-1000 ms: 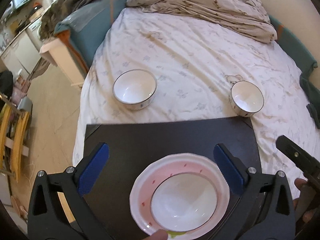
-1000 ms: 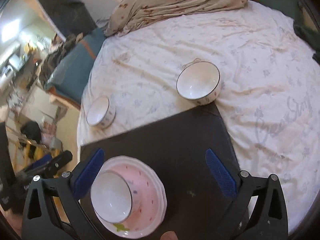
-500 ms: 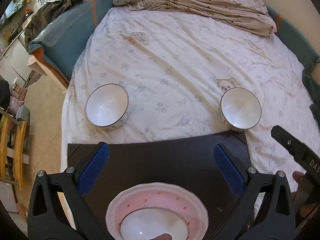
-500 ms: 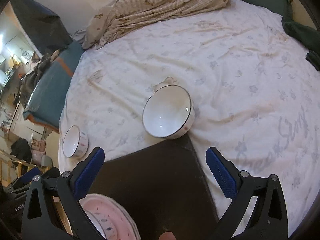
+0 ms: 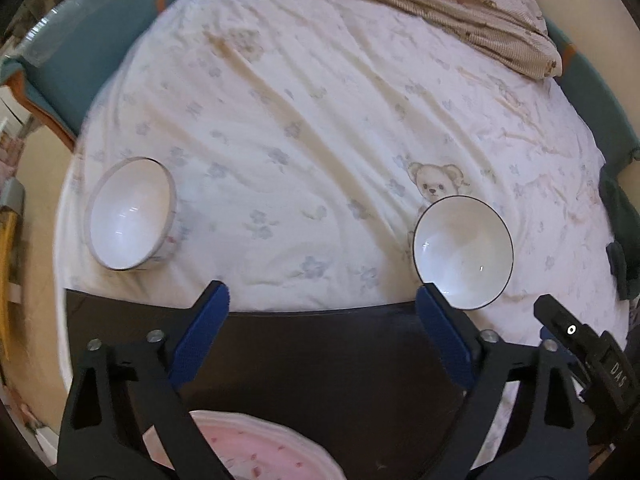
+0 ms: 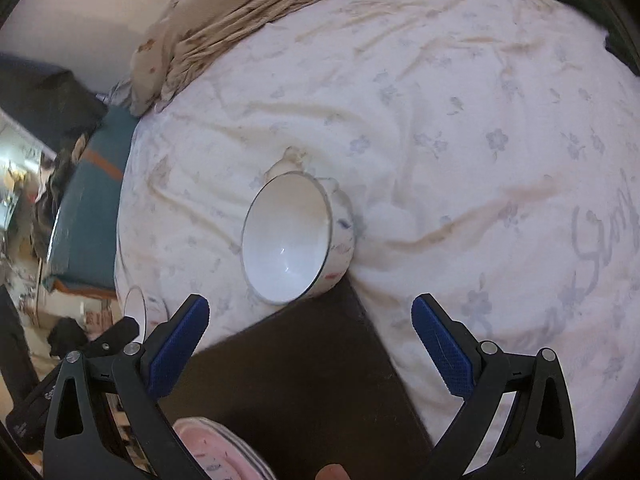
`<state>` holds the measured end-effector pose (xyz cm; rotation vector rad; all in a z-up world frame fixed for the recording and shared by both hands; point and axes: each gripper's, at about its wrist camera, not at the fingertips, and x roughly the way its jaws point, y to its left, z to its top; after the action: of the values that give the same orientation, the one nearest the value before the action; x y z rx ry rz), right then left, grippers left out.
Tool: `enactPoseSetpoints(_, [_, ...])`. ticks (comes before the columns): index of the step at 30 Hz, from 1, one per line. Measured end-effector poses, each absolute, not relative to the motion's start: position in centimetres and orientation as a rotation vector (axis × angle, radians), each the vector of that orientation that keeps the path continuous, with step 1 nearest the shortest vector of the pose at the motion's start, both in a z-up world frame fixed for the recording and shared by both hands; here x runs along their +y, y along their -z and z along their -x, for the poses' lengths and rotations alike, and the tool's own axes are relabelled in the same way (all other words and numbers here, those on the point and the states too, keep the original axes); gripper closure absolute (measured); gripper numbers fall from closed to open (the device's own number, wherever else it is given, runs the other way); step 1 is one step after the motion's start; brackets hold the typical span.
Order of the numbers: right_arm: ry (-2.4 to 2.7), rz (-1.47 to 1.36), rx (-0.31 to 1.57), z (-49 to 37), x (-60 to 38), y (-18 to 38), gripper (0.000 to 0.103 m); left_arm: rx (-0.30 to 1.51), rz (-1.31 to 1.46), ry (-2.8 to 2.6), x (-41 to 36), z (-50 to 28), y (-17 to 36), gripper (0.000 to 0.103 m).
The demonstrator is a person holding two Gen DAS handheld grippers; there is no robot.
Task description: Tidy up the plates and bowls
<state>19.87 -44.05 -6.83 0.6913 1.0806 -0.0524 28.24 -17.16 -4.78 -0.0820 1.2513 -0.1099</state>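
Note:
Two white bowls rest on the bed sheet beyond a black board (image 5: 320,360). In the left wrist view one bowl (image 5: 128,220) lies far left and a dark-rimmed bowl (image 5: 464,252) sits right, just past my right fingertip. My left gripper (image 5: 322,294) hovers over the board's far edge, its jaws closing with nothing between them. In the right wrist view the dark-rimmed bowl (image 6: 288,236) stands a little ahead of my open, empty right gripper (image 6: 311,304). A pink plate (image 5: 248,452) shows at the bottom edge.
A rumpled beige blanket (image 5: 440,4) lies at the far end of the bed. A teal bed frame (image 5: 80,52) borders the left side, with floor and clutter beyond. Dark cloth (image 5: 624,232) lies at the right edge. The other gripper's body (image 5: 580,348) shows lower right.
Both grippers moved forward and down over the board toward the bowls, which now look larger and nearer. The pink plate slid to the bottom of both views. The left jaws narrowed slightly.

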Motion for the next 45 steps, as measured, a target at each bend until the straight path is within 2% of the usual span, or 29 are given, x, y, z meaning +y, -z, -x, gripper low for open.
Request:
enactPoseSetpoints(4, [0.078,-0.688,1.104,-21.0,-44.6,8.2,0.001,1.309,0.111,0.148,-19.0,-30.1,7.0,0.032])
enactPoseSetpoints(6, [0.089,-0.69,1.123,-21.8,-44.7,9.1,0.013,1.333,0.108,0.165,-19.9,-30.8,7.9,0.038])
enactPoseSetpoints(8, [0.092,-0.697,1.143,-22.7,-45.0,10.2,0.03,1.352,0.111,0.187,-21.0,-31.5,8.9,0.04])
enactPoseSetpoints(11, [0.08,-0.71,1.168,-23.7,-45.2,11.4,0.045,1.378,0.128,0.234,-22.4,-32.2,10.4,0.046])
enactPoseSetpoints(12, [0.076,-0.709,1.181,-24.0,-45.3,11.9,0.049,1.391,0.127,0.251,-22.9,-32.3,10.8,0.053])
enactPoseSetpoints(13, [0.075,-0.71,1.19,-24.1,-45.3,12.2,0.058,1.411,0.116,0.27,-23.6,-32.4,11.5,0.059])
enactPoseSetpoints(17, [0.047,-0.76,1.194,-24.2,-45.6,12.8,0.072,1.415,0.107,0.278,-24.6,-32.4,12.6,0.07])
enactPoseSetpoints(18, [0.039,-0.759,1.193,-24.3,-45.5,12.8,0.074,1.416,0.121,0.278,-24.6,-32.4,12.8,0.081])
enactPoseSetpoints(19, [0.028,-0.755,1.19,-24.3,-45.3,12.7,0.081,1.43,0.137,0.287,-24.7,-32.4,13.1,0.093])
enactPoseSetpoints(20, [0.024,-0.744,1.191,-24.4,-45.1,12.6,0.081,1.439,0.157,0.301,-24.8,-32.3,13.2,0.096])
enactPoseSetpoints(34, [-0.035,-0.722,1.239,-22.6,-43.6,11.0,0.085,1.411,0.057,0.279,-23.3,-27.6,9.0,0.092])
enactPoseSetpoints(45, [-0.071,-0.691,1.342,-18.1,-42.1,11.5,0.085,1.467,-0.081,0.269,-22.8,-23.4,9.6,0.09])
